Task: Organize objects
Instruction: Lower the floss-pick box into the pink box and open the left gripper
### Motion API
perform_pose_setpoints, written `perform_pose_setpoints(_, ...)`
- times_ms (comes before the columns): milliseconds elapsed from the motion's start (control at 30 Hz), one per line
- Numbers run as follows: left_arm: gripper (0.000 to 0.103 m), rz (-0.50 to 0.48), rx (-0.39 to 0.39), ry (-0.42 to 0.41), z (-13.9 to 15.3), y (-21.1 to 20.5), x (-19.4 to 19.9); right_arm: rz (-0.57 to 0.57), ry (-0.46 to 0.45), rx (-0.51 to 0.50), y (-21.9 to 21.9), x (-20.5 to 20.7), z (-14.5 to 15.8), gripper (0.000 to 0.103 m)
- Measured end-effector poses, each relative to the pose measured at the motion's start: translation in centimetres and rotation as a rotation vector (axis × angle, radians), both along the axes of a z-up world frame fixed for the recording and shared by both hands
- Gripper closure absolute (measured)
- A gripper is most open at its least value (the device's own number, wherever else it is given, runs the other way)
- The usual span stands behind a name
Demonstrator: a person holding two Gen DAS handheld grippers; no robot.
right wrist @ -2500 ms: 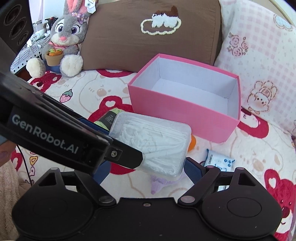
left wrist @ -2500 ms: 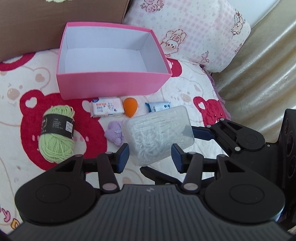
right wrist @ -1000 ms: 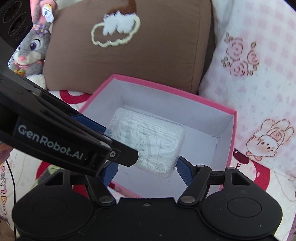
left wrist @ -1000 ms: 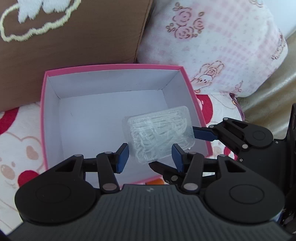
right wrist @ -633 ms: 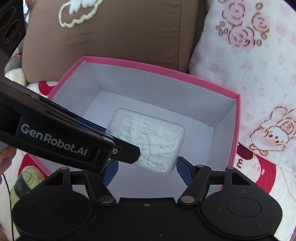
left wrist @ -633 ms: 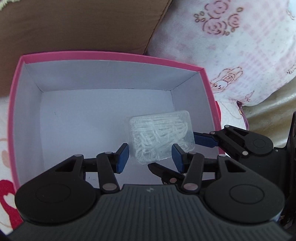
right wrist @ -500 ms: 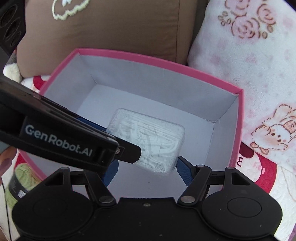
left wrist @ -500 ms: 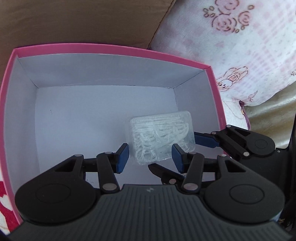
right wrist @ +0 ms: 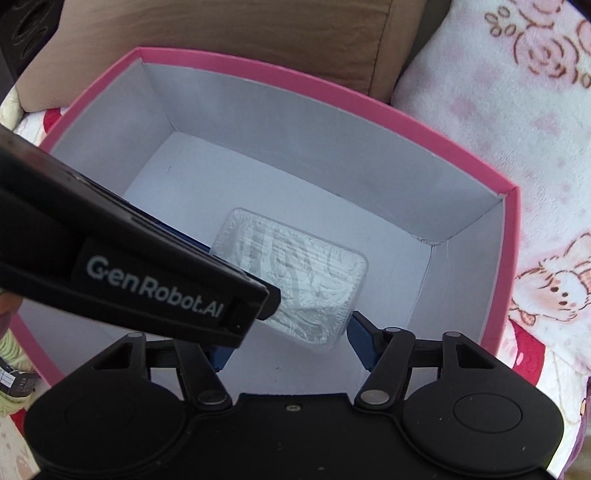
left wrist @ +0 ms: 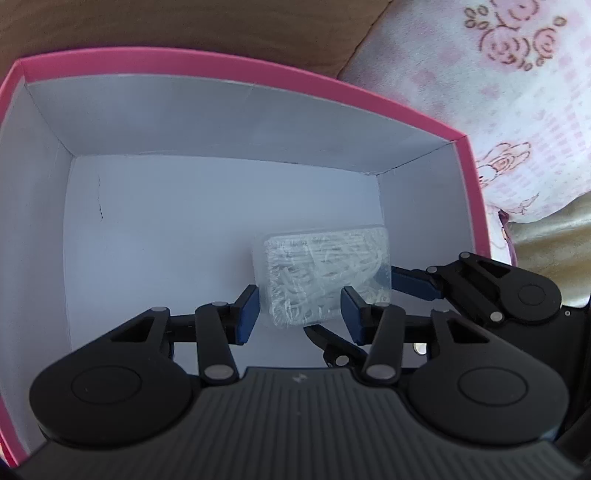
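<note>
Both grippers reach down into the pink box (left wrist: 369, 96), whose white inside fills most of each view. The clear plastic case (left wrist: 325, 273) of white picks sits low in the box, toward its right wall. The left gripper (left wrist: 299, 314) has one blue pad at the case's left edge and the other in front of its lower right part; whether it actually presses the case cannot be told. The right gripper (right wrist: 288, 347) comes in from the right side, its blue pads at the case's two ends, clamped on it. Behind the box lean a brown cushion (right wrist: 229, 33) and a pink patterned pillow (right wrist: 524, 110).
</note>
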State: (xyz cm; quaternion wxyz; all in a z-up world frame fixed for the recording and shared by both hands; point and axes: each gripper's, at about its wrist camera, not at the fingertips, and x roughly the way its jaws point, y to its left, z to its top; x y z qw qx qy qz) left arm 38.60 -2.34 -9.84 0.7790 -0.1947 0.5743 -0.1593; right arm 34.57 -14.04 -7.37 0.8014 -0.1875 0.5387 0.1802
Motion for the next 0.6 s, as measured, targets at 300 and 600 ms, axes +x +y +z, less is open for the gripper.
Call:
perform_pose_setpoints(300, 0.067, 0.016, 0.023, 0.014, -1.2, -0.3, 0.0, 0.030, -0.039, -0.069, 1.0, -0.9, 0.4, 0.029)
perform_pose_setpoints(600, 0.067, 0.017, 0.028, 0.005, -1.0, -1.9, 0.4, 0.084, -0.092, -0.043, 0.0, -3.9, 3.3, 0.059)
